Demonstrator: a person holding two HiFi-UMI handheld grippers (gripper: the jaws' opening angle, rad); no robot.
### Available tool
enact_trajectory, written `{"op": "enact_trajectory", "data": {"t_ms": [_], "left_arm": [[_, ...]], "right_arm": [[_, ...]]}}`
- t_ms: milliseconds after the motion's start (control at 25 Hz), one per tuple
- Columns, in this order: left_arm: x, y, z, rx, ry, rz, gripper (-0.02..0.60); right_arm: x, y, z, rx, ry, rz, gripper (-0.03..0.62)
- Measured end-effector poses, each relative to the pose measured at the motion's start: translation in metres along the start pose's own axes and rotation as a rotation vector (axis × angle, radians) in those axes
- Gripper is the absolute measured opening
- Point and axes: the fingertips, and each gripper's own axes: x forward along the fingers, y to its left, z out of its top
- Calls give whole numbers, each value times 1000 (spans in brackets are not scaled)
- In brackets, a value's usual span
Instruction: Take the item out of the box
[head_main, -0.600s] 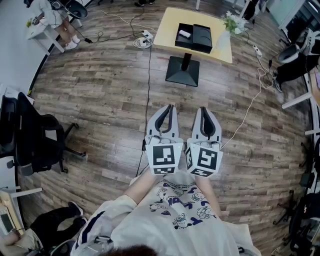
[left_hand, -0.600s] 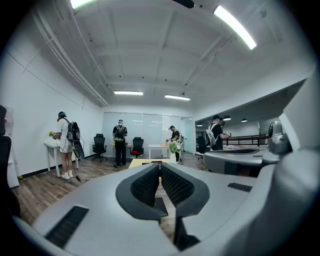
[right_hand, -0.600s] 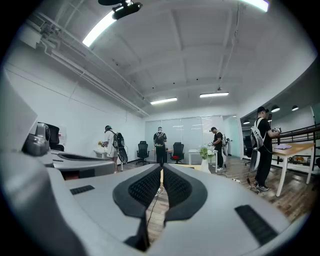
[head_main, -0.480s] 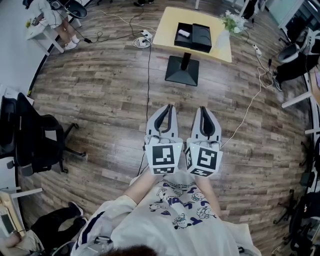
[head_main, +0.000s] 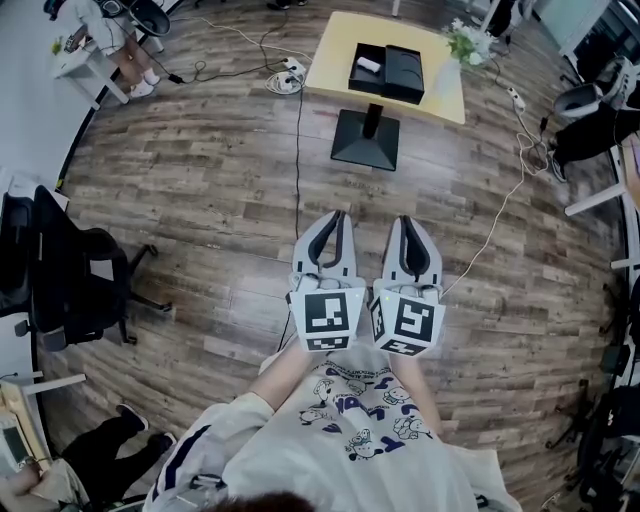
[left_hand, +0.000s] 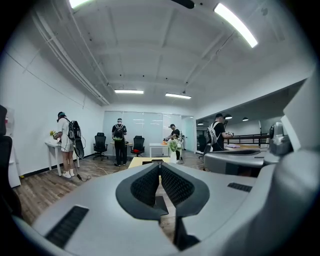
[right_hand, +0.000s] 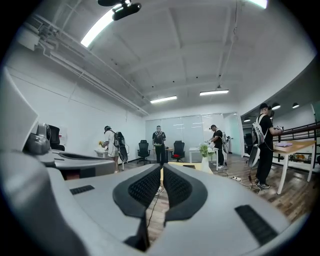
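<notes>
An open black box (head_main: 387, 73) lies on a yellow table (head_main: 333, 62) far ahead of me, with a small white item (head_main: 368, 66) in its left half. Both grippers are held side by side close to my chest, well short of the table. The left gripper (head_main: 340, 216) is shut with nothing in it, and the right gripper (head_main: 405, 220) is shut and empty too. In the left gripper view the jaws (left_hand: 160, 169) meet, with the table (left_hand: 145, 162) small beyond them. The right gripper view shows its jaws (right_hand: 162, 172) closed, pointing toward the table (right_hand: 192, 166).
Wood floor lies between me and the table's black pedestal base (head_main: 365, 141). Cables (head_main: 298, 120) run across the floor. A vase of flowers (head_main: 455, 52) stands on the table's right end. A black office chair (head_main: 70, 270) is at my left. Several people (left_hand: 120, 140) stand at the far end.
</notes>
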Motion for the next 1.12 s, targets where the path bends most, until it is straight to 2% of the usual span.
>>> {"op": "enact_trajectory", "data": {"t_ms": [360,720,1120], "left_arm": [[30,2,-2,2,13,2,25],[100,20,12,6,11,-9,25],[182,53,29,26,-6,-54,25]], "right_arm": [[28,-8,-2,8,3,15,38],[97,-20,7,5,0,23,37],[182,-29,15,23,-13,-18,38]]}}
